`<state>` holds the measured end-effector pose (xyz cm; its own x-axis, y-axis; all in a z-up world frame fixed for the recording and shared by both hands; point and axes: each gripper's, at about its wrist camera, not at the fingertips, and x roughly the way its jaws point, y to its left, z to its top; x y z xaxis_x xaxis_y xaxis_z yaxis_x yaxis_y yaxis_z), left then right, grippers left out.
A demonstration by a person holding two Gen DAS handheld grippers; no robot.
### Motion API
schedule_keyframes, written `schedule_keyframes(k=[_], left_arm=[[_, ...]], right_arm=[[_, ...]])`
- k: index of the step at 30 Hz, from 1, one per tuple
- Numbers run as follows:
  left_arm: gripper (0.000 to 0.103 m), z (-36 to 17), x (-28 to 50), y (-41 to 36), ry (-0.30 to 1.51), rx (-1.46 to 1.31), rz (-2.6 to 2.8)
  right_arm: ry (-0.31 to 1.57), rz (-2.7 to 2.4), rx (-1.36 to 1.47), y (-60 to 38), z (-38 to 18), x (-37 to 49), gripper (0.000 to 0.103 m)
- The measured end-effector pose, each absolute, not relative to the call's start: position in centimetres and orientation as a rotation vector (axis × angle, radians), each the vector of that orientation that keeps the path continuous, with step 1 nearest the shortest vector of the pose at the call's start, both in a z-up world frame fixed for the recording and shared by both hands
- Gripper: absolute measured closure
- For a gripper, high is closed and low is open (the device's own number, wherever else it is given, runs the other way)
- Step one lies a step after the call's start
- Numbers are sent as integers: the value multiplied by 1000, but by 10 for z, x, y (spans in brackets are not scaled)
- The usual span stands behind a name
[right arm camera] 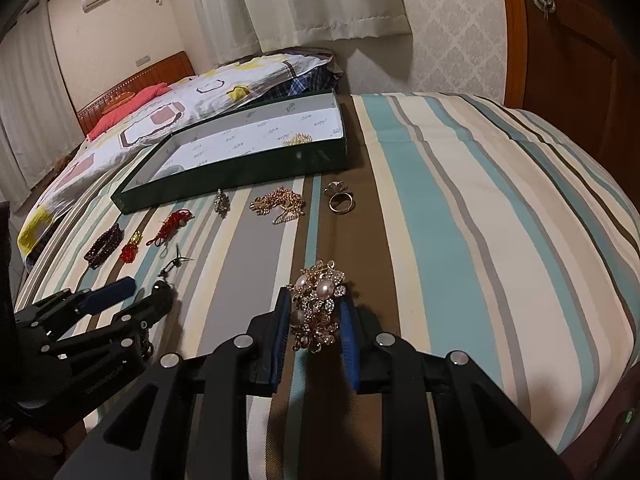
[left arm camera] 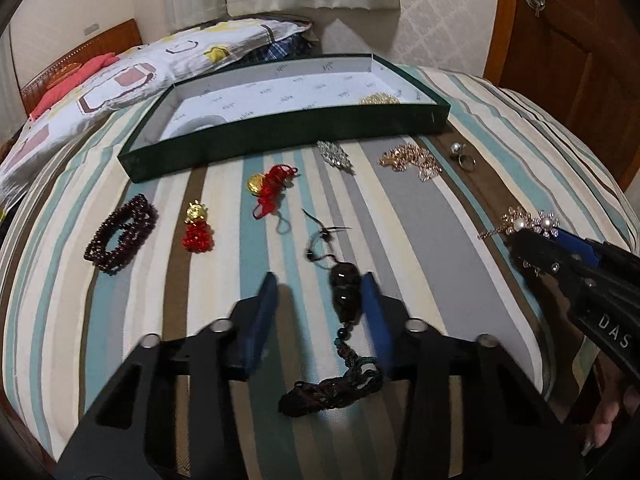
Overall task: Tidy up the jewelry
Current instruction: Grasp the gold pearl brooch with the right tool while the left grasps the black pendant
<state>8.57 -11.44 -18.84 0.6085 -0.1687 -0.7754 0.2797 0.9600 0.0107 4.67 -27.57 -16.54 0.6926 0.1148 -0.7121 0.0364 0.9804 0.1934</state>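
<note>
- Right gripper (right arm camera: 314,312): jaws closed in on a gold pearl-and-rhinestone brooch (right arm camera: 318,304), blue pads touching both sides of it. Brooch sits on the brown stripe of the striped bedspread (right arm camera: 460,220), can't tell if lifted.
- Left gripper (left arm camera: 324,300): jaws wide apart, straddling a dark bead pendant (left arm camera: 343,292) with tassel cord. Pendant lies just against the right-hand pad, gap to the other pad. Nothing clamped.
- Green tray (left arm camera: 280,148) at far side of the spread, white printed liner. Inside: gold filigree piece (left arm camera: 379,99) near its right end.
- Loose on the spread in front of tray, left to right: dark red bead bracelet (left arm camera: 120,232), red bead charm with gold top (left arm camera: 197,228), red knotted cord with gold coin (left arm camera: 270,186), silver rhinestone brooch (left arm camera: 335,156), gold chain pile (left arm camera: 412,160), pearl ring (left arm camera: 462,156).
- All of those well apart from both grippers.
</note>
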Motion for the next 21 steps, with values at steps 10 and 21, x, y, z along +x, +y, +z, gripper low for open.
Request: schedule_keyframes(k=[10,21], left_arm=[[86,-189,84,-114,870,127,-291],[86,-169,81,-100,821,102,-267]], right_arm=[[809,51,186,-273,-165,46,79],[771,69,179,-267,-152,46,79]])
